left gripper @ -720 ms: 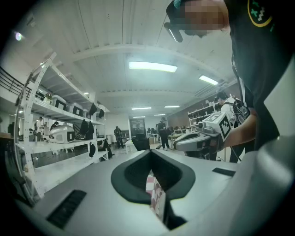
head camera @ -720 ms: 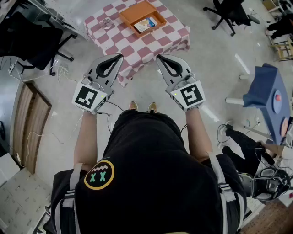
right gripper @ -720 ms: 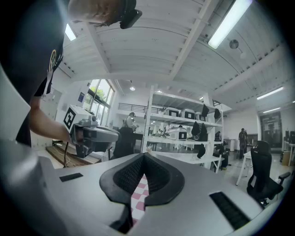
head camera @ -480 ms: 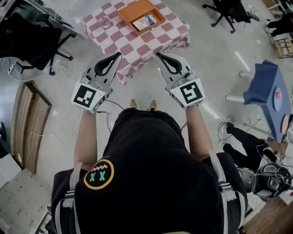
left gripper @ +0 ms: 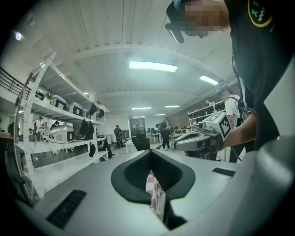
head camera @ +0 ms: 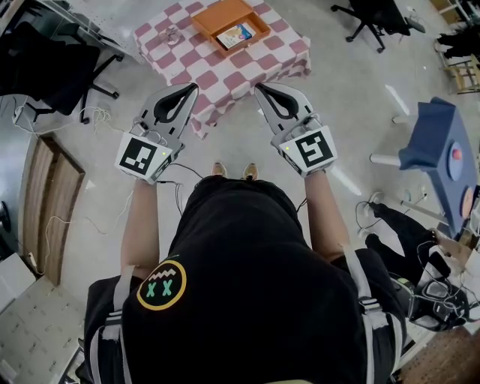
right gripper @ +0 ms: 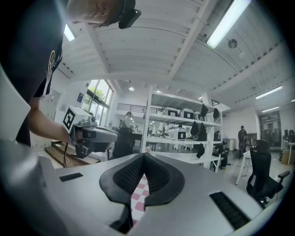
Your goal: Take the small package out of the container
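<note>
An orange container (head camera: pixel 229 24) sits on a table with a pink-and-white checked cloth (head camera: pixel 225 64) ahead of me. A small colourful package (head camera: pixel 235 34) lies flat inside it. My left gripper (head camera: pixel 194 88) is held at waist height short of the table, jaws shut with nothing between them. My right gripper (head camera: pixel 257 89) hangs level beside it, also shut and empty. In each gripper view only a sliver of the checked cloth (left gripper: pixel 156 196) (right gripper: pixel 138 196) shows through the closed jaws. The left gripper view shows the right gripper (left gripper: pixel 182 142), and the left gripper (right gripper: pixel 115 134) shows in the right gripper view.
A small clear object (head camera: pixel 172 34) stands on the cloth left of the container. A black office chair (head camera: pixel 373 19) is at the far right, a blue stand (head camera: pixel 435 154) to my right, a wooden panel (head camera: pixel 49 202) and cables (head camera: pixel 97 120) to my left. Shelving (right gripper: pixel 184 133) lines the room.
The table and container have slid slightly up and left in the head view. Both grippers keep nearly the same place and stay shut.
</note>
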Tool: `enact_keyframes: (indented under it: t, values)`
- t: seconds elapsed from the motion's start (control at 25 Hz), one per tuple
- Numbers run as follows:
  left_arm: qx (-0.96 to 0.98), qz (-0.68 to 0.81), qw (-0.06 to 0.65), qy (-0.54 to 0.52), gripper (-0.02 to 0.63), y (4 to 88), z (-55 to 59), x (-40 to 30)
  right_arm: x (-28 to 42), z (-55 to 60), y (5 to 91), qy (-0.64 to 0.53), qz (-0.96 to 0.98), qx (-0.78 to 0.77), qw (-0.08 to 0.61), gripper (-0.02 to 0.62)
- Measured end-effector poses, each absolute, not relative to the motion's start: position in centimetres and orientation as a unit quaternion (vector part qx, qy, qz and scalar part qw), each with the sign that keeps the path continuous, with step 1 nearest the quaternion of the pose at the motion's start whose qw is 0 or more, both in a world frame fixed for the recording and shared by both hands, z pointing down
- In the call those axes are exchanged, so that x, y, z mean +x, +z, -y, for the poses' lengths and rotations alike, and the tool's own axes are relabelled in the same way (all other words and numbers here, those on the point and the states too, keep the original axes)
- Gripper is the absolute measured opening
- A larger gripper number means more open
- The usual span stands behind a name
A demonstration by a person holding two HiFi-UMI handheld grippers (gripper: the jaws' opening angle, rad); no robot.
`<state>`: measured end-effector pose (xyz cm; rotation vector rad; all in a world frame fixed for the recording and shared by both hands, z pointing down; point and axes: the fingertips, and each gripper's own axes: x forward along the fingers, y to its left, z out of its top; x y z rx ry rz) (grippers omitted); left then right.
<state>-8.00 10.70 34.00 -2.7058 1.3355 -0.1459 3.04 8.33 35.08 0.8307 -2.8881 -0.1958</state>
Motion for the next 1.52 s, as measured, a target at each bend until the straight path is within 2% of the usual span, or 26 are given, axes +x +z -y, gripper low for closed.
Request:
enact_keyframes:
  t: [0.64, 1.16, 1.52]
  values:
    - [-0.897, -0.438, 0.045, -0.026, 0.020, 32.5, -10.8, -6.9, 3.4, -7.9, 34.9, -0.060, 0.954, 0.290, 0.054, 0.020]
    - [-0.898, -0.437, 0.043, -0.027, 0.020, 32.5, -10.9, -6.9, 3.9, -7.6, 35.4, -0.057, 0.951, 0.296, 0.065, 0.075]
    - [-0.899, -0.434, 0.054, -0.036, 0.020, 33.4, -10.8, -7.1, 4.1, -7.6, 35.5, -0.054, 0.952, 0.295, 0.061, 0.146]
